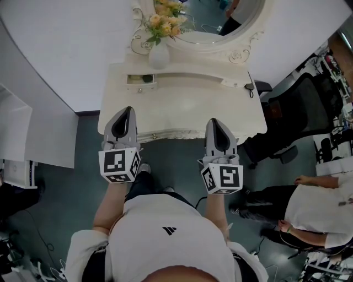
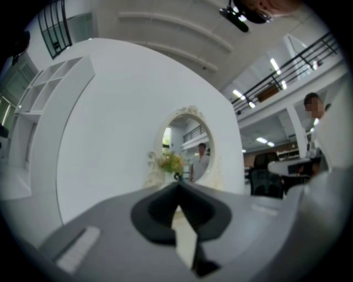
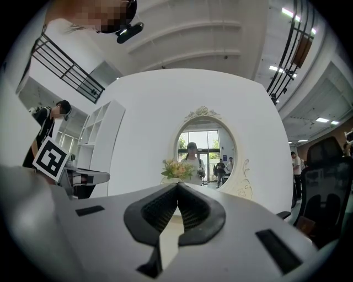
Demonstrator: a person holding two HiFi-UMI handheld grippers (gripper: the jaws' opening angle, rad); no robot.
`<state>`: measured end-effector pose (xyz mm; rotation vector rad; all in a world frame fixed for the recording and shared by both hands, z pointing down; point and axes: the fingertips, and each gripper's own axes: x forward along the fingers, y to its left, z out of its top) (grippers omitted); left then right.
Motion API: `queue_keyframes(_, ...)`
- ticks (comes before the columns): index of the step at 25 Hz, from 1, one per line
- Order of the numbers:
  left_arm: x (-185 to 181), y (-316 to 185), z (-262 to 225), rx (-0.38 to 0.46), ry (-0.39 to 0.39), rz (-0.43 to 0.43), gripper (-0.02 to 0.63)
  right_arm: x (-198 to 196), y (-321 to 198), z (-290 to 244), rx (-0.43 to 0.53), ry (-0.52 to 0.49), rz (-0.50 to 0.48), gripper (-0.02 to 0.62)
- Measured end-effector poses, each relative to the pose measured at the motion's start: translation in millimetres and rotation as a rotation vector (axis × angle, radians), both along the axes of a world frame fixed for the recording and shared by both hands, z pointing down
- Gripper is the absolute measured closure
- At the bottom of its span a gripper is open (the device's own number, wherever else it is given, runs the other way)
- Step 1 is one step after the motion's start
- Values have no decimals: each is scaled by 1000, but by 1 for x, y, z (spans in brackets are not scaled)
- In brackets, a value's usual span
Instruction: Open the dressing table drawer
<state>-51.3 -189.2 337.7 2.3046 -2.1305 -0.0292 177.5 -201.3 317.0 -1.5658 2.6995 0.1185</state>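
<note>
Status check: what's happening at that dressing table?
Shut, empty: left gripper, right gripper. Both over dressing table front edge; drawer front unseen. Vase well back, nothing blocking.

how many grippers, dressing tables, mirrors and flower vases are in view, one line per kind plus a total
grippers: 2 (left gripper, right gripper, both with jaws together and nothing between them)
dressing table: 1
mirror: 1
vase of flowers: 1
total: 5
</note>
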Motion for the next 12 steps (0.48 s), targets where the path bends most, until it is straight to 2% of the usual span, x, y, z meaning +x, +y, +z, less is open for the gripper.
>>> queue_keyframes(12,7,3,-3,18,6,11,597,3,3,1,4,-1,0,607)
